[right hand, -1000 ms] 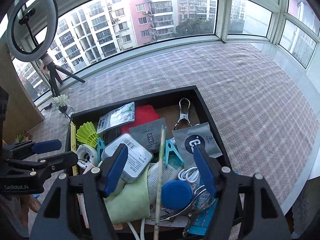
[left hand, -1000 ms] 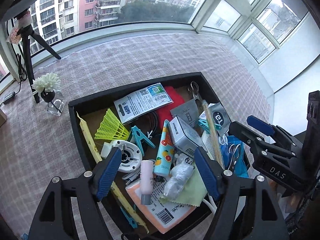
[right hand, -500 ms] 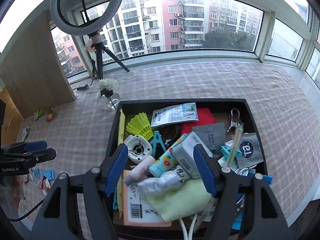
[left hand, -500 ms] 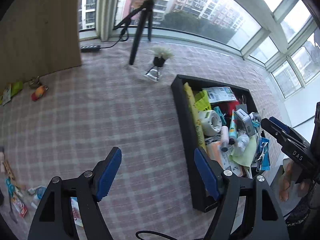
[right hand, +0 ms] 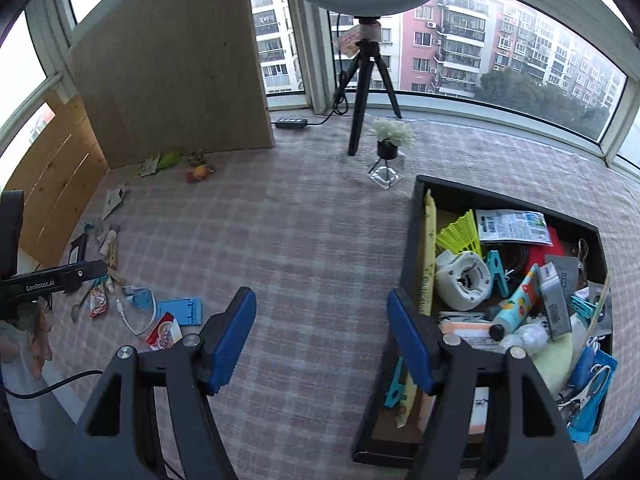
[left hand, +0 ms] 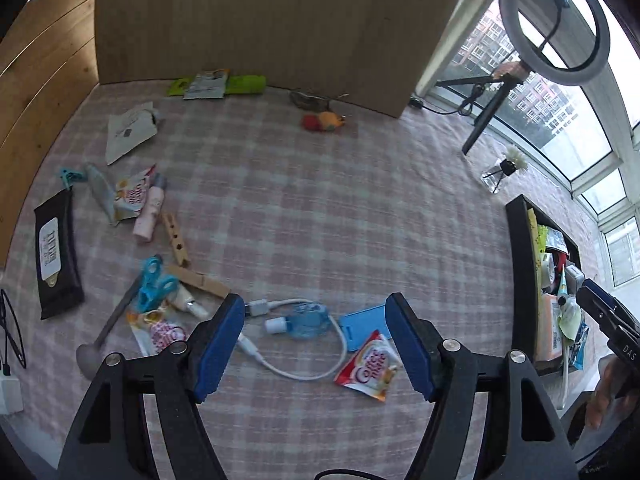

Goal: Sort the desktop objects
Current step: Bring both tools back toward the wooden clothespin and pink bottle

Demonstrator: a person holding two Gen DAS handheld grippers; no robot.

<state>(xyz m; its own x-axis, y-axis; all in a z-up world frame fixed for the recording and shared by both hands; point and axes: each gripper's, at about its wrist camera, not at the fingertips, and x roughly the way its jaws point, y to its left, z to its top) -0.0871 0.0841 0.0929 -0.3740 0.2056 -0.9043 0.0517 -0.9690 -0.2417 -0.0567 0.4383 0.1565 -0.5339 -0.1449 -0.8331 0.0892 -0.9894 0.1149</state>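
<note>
The left hand-held gripper (left hand: pixel 316 344) now hangs over a scatter of small items on the checked desk (left hand: pixel 320 200); a second ago it was above the black tray (left hand: pixel 520 272), which now sits at the right edge of its view. Its jaws stand wide and have just been closing a little, with nothing gripped. Below the gap between them lie a small blue bottle (left hand: pixel 304 322) inside the loop of a white cable (left hand: pixel 304 372), a blue card holder (left hand: pixel 362 330) and a red and white sachet (left hand: pixel 370 366).

The right hand-held gripper (right hand: pixel 322 340) has also swung left. Before, it hung above the tray's contents; now its jaws, wide and empty, straddle bare cloth, with the tray's left wall just behind the right finger. The tray remains crowded with a yellow shuttlecock (right hand: pixel 460 236), a white round device (right hand: pixel 464 274) and a patterned tube (right hand: pixel 518 300).
</note>
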